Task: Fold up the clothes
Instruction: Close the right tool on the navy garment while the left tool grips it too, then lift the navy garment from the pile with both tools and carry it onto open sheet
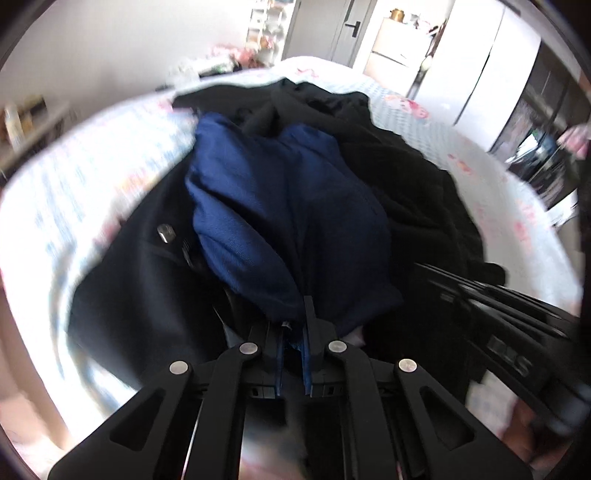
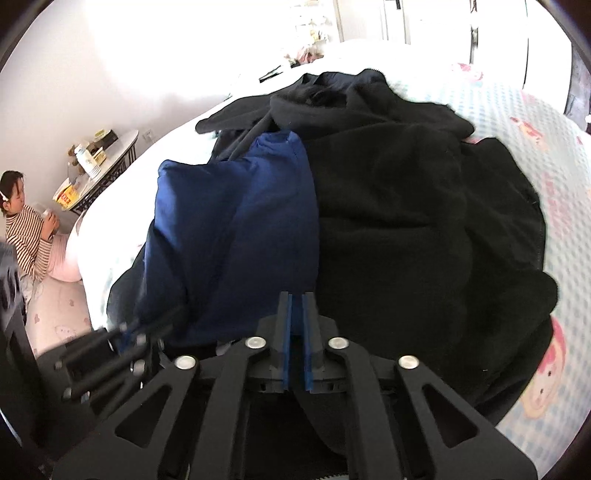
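A navy blue garment lies bunched on top of black clothes on the bed. My left gripper is shut on the near edge of the navy garment, with cloth pinched between the blue pads. In the right wrist view the navy garment lies left of a big black fleece. My right gripper is shut at the seam where the navy cloth meets the black fleece; the narrow gap between its pads looks dark, and I cannot tell what cloth it holds. The left gripper shows at lower left.
The bed has a pale checked sheet with pink cartoon prints. A child in a striped top sits on the floor at the left by a round side table. A door and white cabinets stand beyond the bed.
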Motion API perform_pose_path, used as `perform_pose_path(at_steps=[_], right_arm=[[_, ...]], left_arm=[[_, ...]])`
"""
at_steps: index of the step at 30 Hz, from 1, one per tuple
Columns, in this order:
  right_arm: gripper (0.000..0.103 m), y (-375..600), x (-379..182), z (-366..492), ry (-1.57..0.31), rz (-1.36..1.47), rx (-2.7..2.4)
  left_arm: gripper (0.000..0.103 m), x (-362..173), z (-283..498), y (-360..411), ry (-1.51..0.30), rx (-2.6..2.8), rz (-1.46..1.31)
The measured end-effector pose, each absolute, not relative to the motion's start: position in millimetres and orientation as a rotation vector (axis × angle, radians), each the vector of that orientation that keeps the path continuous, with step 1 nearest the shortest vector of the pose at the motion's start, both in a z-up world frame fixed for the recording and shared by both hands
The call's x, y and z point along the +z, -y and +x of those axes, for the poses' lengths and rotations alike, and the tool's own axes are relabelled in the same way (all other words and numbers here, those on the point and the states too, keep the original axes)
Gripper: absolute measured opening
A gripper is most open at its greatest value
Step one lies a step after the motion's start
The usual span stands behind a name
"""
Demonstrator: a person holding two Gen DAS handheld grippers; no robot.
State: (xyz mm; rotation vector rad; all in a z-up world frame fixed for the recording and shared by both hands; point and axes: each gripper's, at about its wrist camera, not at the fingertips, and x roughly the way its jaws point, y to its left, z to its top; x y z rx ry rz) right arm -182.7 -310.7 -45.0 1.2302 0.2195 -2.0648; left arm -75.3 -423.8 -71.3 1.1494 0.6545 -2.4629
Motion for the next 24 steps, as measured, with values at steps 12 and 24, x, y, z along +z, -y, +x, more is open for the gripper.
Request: perform_pose_path(at_steps=[12, 24], right_arm=[[0.056, 284, -70, -172, -0.043, 1.359, -1.906], [0.052, 68, -43, -138, 0.062, 1.440, -2.200]], left_arm=[[0.008, -75, -72, 376, -0.829, -2.610, 1.284], [0.008, -59, -72, 170, -0.678, -2.943, 1.642]])
